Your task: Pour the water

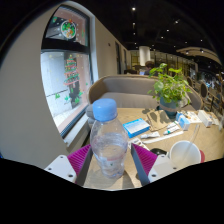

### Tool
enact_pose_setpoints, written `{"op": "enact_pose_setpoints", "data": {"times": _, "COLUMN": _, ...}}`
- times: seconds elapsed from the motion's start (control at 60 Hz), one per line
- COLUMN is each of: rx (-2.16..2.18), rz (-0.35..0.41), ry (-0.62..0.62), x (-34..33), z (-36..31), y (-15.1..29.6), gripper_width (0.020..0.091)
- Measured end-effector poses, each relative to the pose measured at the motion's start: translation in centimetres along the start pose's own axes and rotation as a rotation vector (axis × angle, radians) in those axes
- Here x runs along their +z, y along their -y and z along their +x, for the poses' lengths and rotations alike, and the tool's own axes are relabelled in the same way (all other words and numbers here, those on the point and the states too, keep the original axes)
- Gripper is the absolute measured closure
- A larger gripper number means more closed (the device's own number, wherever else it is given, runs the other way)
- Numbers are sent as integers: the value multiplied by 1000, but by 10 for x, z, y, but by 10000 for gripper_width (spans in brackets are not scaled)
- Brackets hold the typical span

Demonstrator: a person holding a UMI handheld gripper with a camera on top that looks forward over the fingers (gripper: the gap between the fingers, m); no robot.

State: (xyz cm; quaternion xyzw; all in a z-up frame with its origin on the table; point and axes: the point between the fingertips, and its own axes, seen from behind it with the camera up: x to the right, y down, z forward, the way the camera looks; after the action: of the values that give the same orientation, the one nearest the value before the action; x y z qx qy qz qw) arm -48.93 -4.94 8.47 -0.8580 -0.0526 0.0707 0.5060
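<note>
water bottle, clear plastic with a light blue cap, is standing upright between the two fingers of the gripper, and the magenta pads are pressing against its lower sides from left and right, so the gripper is closing on the bottle and gripping it. the bottle is rising in front of a light wooden desk that is stretching away beyond the fingers. just to the right of the right finger a white cup is sitting on the desk, its rim showing. farther back, a blue and white packet is lying flat near the bottle, and past it some white items are resting in a loose cluster that is too small to name. a green potted plant is standing at the far side of the desk. a large window is filling the wall to the left.
</note>
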Motion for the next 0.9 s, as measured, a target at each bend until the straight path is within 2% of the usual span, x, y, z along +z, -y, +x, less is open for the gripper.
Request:
{"op": "enact_pose_setpoints", "data": {"times": 0.1, "rx": -24, "rz": 33, "ry": 1, "x": 6, "z": -3, "y": 4, "gripper_width": 534}}
{"op": "enact_pose_setpoints", "data": {"times": 0.317, "rx": 2, "rz": 38, "ry": 29, "x": -1, "z": -6, "y": 5, "gripper_width": 719}}
{"op": "enact_pose_setpoints", "data": {"times": 0.383, "rx": 14, "rz": 33, "ry": 43, "x": -3, "z": -5, "y": 4, "gripper_width": 722}}
{"op": "enact_pose_setpoints", "data": {"times": 0.4, "rx": 16, "rz": 34, "ry": 47, "x": -4, "z": -6, "y": 5, "gripper_width": 753}}
{"op": "enact_pose_setpoints", "data": {"times": 0.6, "rx": 147, "rz": 92, "ry": 103, "x": -46, "z": -15, "y": 47, "gripper_width": 753}}
{"op": "enact_pose_setpoints", "data": {"times": 0.717, "rx": 422, "rz": 130, "ry": 234, "x": -78, "z": -17, "y": 90, "gripper_width": 754}}
{"op": "enact_pose_setpoints", "data": {"times": 0.9, "rx": 1031, "rz": 125, "ry": 471, "x": -105, "z": -11, "y": 128, "gripper_width": 757}}
